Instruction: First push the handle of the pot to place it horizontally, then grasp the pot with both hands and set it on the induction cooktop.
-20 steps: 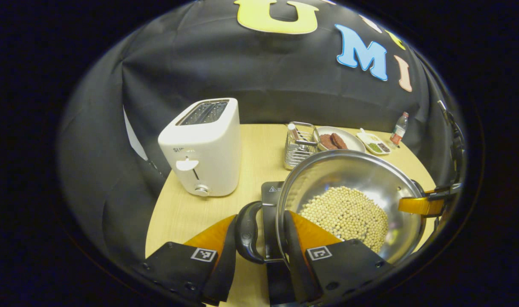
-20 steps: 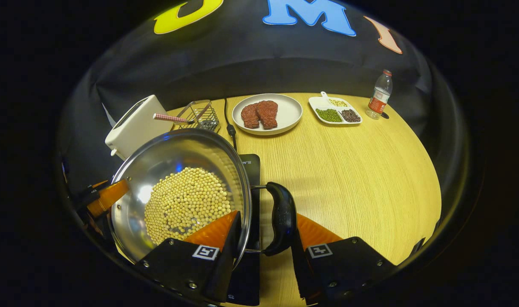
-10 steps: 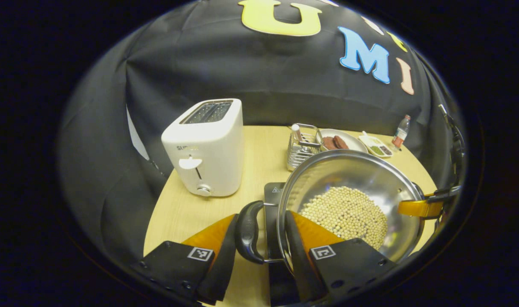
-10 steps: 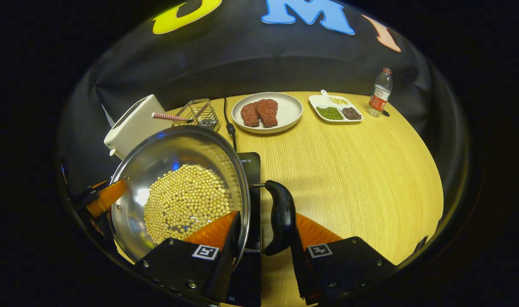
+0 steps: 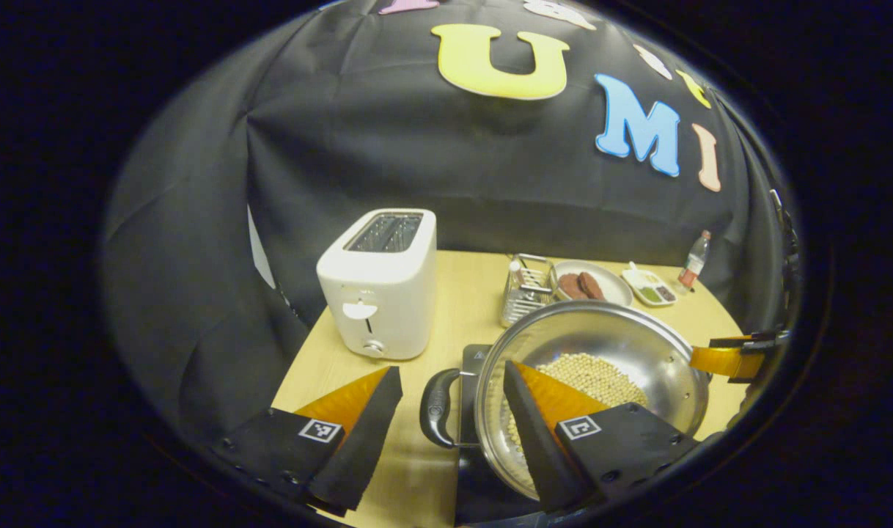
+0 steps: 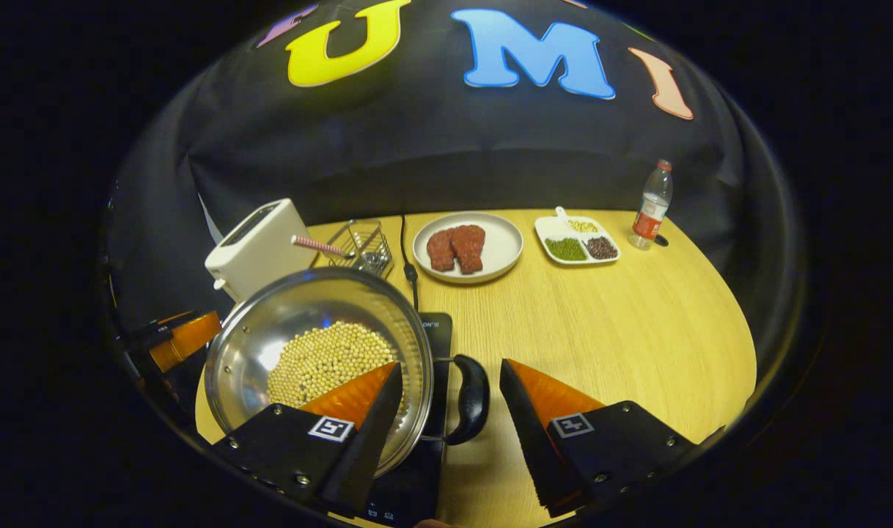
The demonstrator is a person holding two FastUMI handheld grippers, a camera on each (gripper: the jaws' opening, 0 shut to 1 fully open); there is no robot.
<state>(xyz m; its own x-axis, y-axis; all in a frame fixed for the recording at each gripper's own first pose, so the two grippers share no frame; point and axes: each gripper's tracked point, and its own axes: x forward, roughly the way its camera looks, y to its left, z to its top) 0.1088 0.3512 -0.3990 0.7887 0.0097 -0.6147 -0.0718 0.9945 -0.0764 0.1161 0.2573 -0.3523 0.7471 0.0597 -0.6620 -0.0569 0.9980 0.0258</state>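
Observation:
A steel pot [image 5: 622,345] holding pale beans [image 5: 593,370] rests on the black induction cooktop [image 5: 476,359]. Its left black handle [image 5: 435,407] lies level between the spread fingers of my left gripper [image 5: 452,392], which is open and raised above it. In the right gripper view the pot [image 6: 300,315] stands on the cooktop [image 6: 435,330], and its right handle [image 6: 472,400] sits under my right gripper [image 6: 446,400], open too. One finger of each gripper hangs over the pot's inside. The right gripper [image 5: 732,359] shows across the pot, and the left gripper [image 6: 175,345] likewise.
A white toaster [image 5: 380,293] stands at the table's left. Behind the pot are a wire rack [image 5: 523,290], a plate with meat [image 6: 468,246], a divided dish [image 6: 578,238] and a bottle [image 6: 652,205]. A black cable [image 6: 406,249] runs to the cooktop.
Both grippers were shut on the pot's handles; now both have opened, let go and risen. The pot sits lower in both views.

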